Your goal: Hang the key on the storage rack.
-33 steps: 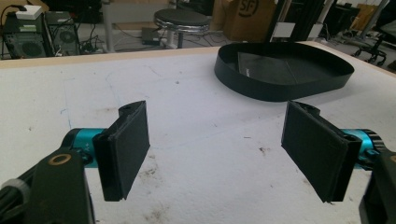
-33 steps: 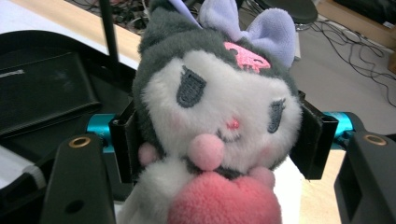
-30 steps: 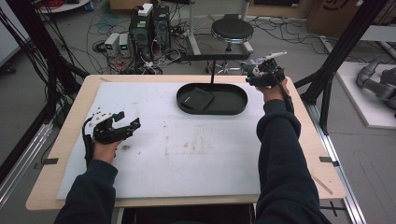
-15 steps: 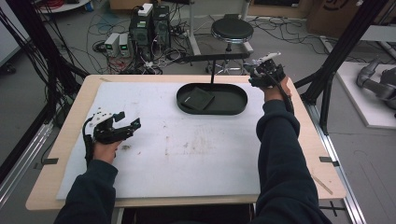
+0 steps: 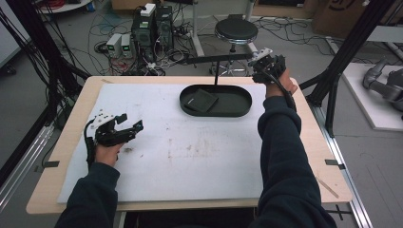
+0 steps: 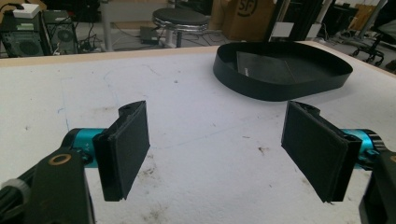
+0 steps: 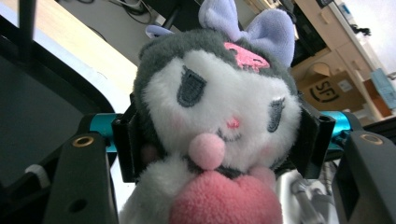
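Grey-and-white plush doll with lilac bow point(image 7: 217, 121) sits clamped by its head in the right gripper point(image 7: 217, 140), beyond the worktop's point(image 5: 199, 156) far right corner, fingers just closed. Judged light, soft, compressible; the head grip suits. Left gripper point(image 6: 219, 149) gapes wide, empty.

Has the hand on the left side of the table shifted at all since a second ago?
No. The left gripper sits at the same spot on the white mat, equally far from the black tray, its jaws open and empty.

The plush toy point(image 7: 219, 121) is showing grey and white fur, pink heart, lilac bow; the oval tray point(image 5: 242, 108) is looking black.
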Action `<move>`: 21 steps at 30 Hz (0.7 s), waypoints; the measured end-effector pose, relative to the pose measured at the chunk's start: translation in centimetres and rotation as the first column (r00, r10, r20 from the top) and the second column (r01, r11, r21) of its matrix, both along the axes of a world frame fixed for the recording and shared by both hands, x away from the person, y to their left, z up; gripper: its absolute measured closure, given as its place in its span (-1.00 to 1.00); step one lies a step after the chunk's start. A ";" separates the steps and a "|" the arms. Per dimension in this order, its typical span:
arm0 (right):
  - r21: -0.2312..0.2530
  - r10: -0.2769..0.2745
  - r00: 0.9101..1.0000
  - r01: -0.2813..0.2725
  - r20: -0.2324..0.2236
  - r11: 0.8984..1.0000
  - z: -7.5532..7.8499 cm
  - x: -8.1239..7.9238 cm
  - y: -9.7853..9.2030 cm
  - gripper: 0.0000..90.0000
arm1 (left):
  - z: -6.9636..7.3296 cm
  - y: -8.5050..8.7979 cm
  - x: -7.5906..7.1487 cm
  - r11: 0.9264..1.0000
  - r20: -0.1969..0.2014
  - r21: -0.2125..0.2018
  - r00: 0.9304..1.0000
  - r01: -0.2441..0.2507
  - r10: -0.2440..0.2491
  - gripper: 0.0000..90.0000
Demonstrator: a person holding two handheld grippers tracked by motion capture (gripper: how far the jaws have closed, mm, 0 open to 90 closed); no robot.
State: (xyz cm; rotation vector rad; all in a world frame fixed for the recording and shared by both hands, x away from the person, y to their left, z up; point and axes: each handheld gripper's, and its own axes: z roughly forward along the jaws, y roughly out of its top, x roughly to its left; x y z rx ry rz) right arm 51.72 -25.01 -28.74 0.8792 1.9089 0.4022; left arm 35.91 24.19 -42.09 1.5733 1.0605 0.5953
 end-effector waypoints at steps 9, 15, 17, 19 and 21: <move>-0.086 -0.002 1.000 0.003 0.013 0.996 0.3 0.6 0.4 -0.25 | 0.0 -0.1 0.0 1.000 0.001 -0.003 1.000 0.000 0.000 -0.48; -0.063 -0.041 0.999 0.039 -0.032 0.997 -0.4 1.5 0.1 -0.25 | 0.0 0.0 0.0 1.000 0.000 -0.002 1.000 -0.001 0.001 -0.48; -0.044 -0.061 0.996 0.058 -0.066 0.997 -0.9 1.9 0.1 -0.25 | 0.0 0.0 0.0 1.000 -0.001 -0.002 1.000 0.002 -0.002 -0.48; -0.019 -0.053 0.995 0.051 -0.087 0.998 -1.5 2.2 0.3 -0.25 | 0.0 0.0 0.0 1.000 -0.001 -0.002 1.000 0.002 -0.002 -0.48; 0.018 -0.045 0.992 0.048 -0.114 0.999 -2.3 2.5 0.6 -0.25 | 0.0 0.0 0.0 1.000 0.001 -0.002 1.000 0.000 0.000 -0.48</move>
